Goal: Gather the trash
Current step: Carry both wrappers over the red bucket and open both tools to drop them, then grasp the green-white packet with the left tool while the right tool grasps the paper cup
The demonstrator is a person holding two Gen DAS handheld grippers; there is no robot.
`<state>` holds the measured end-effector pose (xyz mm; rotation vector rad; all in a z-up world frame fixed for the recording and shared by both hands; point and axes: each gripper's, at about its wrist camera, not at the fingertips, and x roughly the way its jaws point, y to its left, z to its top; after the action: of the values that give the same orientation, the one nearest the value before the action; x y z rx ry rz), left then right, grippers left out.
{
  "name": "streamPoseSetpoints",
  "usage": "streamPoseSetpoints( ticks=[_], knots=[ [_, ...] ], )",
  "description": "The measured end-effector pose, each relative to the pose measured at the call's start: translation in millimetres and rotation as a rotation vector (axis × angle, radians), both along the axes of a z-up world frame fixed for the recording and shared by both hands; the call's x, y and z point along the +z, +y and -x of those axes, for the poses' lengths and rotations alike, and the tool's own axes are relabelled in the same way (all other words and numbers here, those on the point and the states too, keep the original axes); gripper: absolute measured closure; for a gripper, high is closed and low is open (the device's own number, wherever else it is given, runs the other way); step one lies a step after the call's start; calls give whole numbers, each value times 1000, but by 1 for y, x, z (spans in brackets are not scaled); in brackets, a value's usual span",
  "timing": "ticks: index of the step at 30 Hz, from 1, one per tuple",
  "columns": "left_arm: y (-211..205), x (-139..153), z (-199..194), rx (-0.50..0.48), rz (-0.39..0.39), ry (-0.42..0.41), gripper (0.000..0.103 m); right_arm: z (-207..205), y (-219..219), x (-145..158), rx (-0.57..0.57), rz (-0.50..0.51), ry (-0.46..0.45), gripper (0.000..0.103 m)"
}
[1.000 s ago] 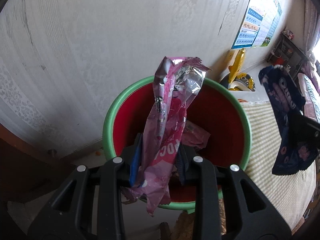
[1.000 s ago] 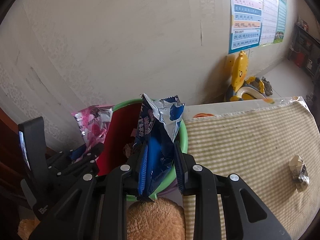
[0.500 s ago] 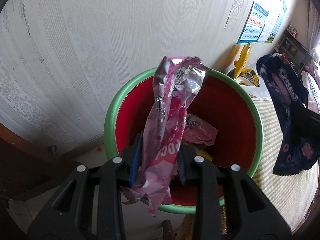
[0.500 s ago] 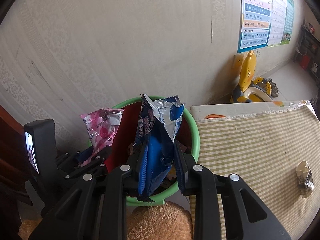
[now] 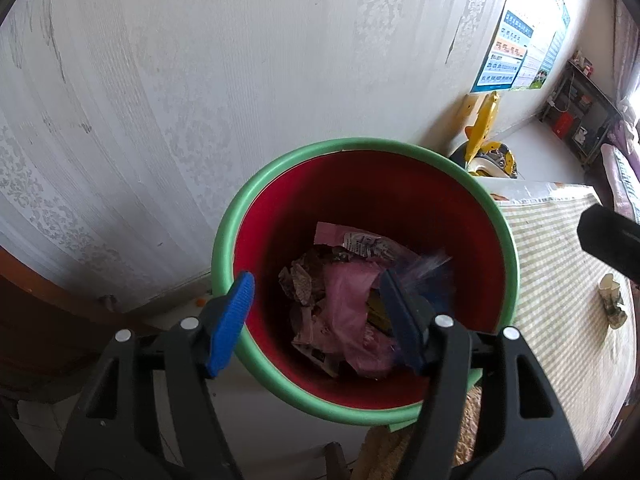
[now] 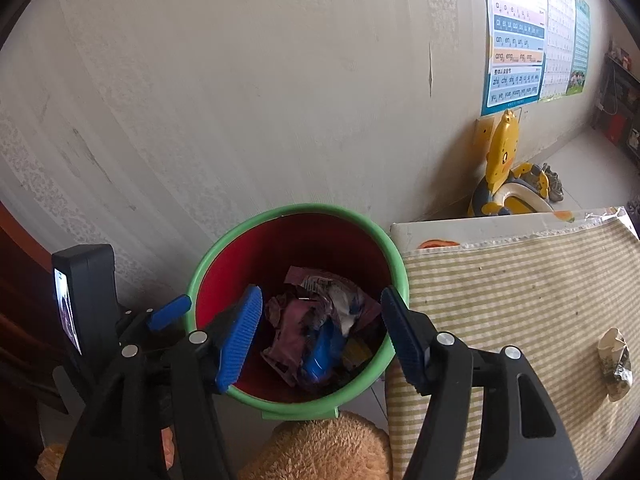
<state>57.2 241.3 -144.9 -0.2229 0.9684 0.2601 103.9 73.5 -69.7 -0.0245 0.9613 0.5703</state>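
The pink wrapper (image 5: pixel 344 312) you were carrying lies in the red bin (image 5: pixel 400 200), on top of the other rubbish at the bottom. The blue wrapper (image 6: pixel 322 350) is down there too, just to the right of the pink one; in your left wrist view it shows only as a blurred blue streak by the right finger. The bin has a green rim and stands on the floor against the pale patterned wall (image 5: pixel 200 100), touching the edge of the counter (image 6: pixel 520 288) with the checked cloth.

Your left gripper (image 5: pixel 320 316) hangs over the near-left side of the bin. Its jaws have just been opening and now stand wide apart, with nothing between the blue pads. Your right gripper (image 6: pixel 320 332) hangs over the bin's near edge. Its jaws have just been opening as well and stand wide, gripping nothing.

One crumpled scrap (image 6: pixel 614 360) is still on the counter cloth, well to the right of the bin. A tan plush toy (image 6: pixel 320 448) sits below the bin's near rim. A yellow child's potty (image 6: pixel 508 184) stands by the wall, under the posters (image 6: pixel 520 40).
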Motion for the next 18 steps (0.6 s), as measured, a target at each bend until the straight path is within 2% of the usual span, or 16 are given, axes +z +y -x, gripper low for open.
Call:
streamPoseSetpoints(
  ticks=[5, 10, 12, 15, 18],
  knots=[
    [-12, 9, 4, -32, -9, -10, 40, 7, -23, 6, -24, -3, 5, 42],
    [-37, 21, 11, -97, -6, -32, 40, 21, -72, 12, -74, 42, -10, 40],
    [-55, 27, 14, -150, -5, -44, 40, 28, -104, 10, -121, 77, -17, 35],
    [-91, 32, 20, -270, 11, -54, 40, 36, -159, 2, -229, 101, 17, 35],
    [-141, 32, 31, -454, 23, -47, 32, 51, -221, -4, -379, 114, 33, 35]
  ],
)
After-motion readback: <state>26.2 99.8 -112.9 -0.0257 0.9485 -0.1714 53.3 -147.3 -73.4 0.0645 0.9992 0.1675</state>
